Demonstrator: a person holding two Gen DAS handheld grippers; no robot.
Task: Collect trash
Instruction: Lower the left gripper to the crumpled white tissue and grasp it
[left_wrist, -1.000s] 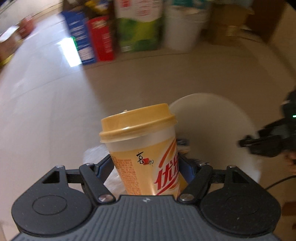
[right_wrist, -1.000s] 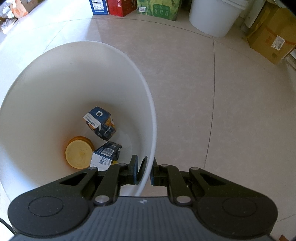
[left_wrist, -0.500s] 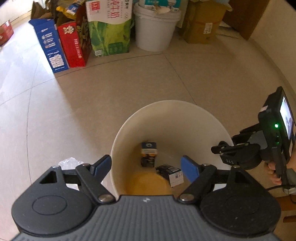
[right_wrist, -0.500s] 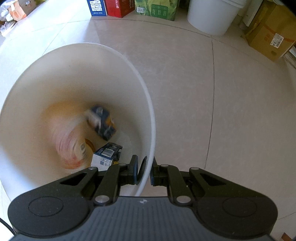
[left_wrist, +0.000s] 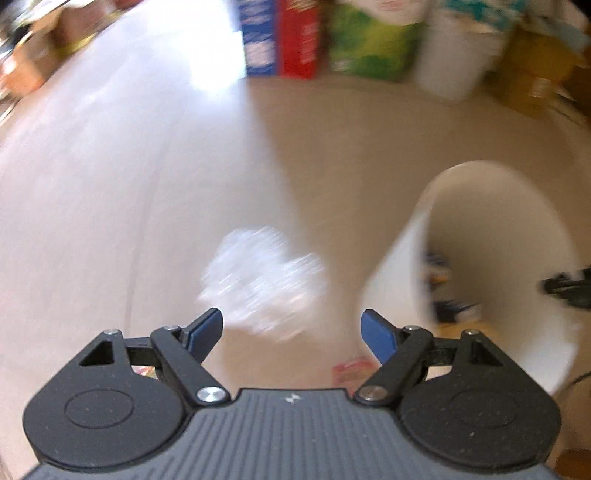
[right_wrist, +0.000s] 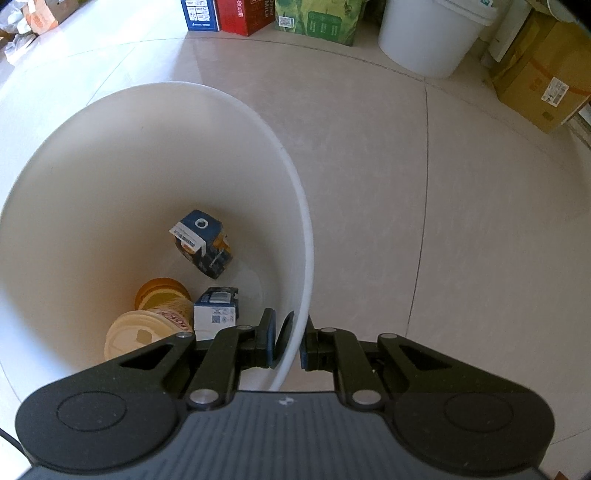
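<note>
A white bin (right_wrist: 303, 221) stands on the tiled floor, and my right gripper (right_wrist: 290, 341) is shut on its rim. Inside lie a yellow-lidded cup (right_wrist: 162, 299), a white-lidded cup (right_wrist: 133, 338) and two small blue cartons (right_wrist: 203, 243). In the blurred left wrist view my left gripper (left_wrist: 291, 330) is open and empty, just short of a crumpled clear plastic wrapper (left_wrist: 264, 282) on the floor. The bin (left_wrist: 391, 291) stands to the right of that wrapper. A small pink scrap (left_wrist: 351, 369) lies under the left gripper.
Blue, red and green cartons (right_wrist: 255, 16), a white bucket (right_wrist: 428, 37) and cardboard boxes (right_wrist: 539, 85) line the far wall. More boxes (right_wrist: 40, 11) sit at far left. Bare tiled floor (right_wrist: 443, 221) stretches right of the bin.
My left gripper let the yellow-lidded cup go into the bin, then swung left toward the plastic wrapper on the floor. The right gripper has kept its hold on the bin rim.
</note>
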